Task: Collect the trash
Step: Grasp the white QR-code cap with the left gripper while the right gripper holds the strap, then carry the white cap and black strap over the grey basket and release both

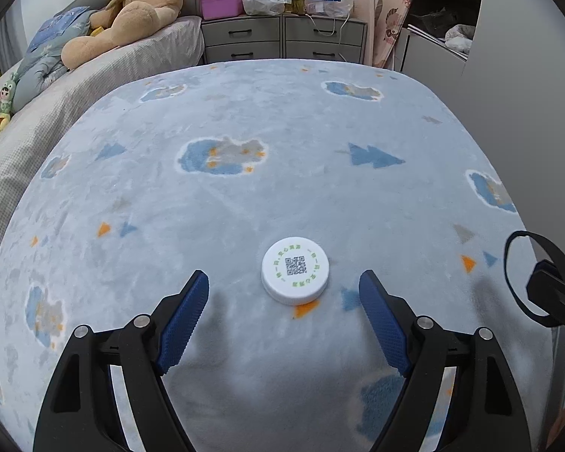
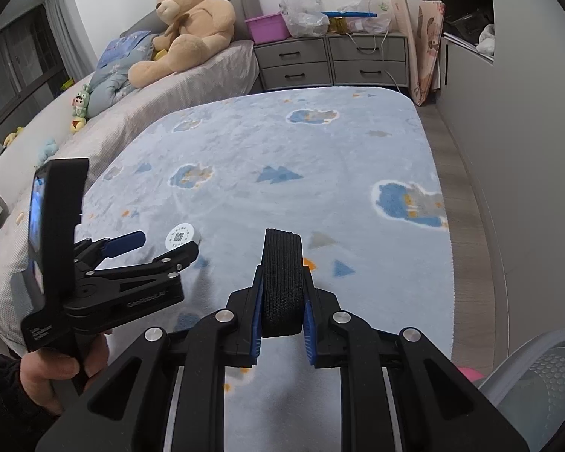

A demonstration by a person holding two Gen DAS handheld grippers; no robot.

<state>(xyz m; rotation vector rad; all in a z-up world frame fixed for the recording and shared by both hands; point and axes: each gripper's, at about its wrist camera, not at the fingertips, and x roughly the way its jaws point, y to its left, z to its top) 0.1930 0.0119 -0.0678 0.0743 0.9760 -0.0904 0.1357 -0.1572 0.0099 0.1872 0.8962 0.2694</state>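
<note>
A white round lid [image 1: 295, 276] (a code printed on top) lies flat on the pale blue rug [image 1: 245, 120], between the wide-open fingers of the left gripper [image 1: 284, 286], untouched; the right gripper [image 2: 282, 301] is clamped on a black elastic band [image 2: 282, 278], lifted off the rug; a teddy bear [image 2: 188, 26] sits on the bed [image 2: 56, 158] behind.

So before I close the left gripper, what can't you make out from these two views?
- White cap: printed code too small to read in either view; right wrist view, a left gripper finger covers its near edge.
- Black elastic band: lower part hidden between the right gripper pads.
- Trash bin: in neither view.
</note>
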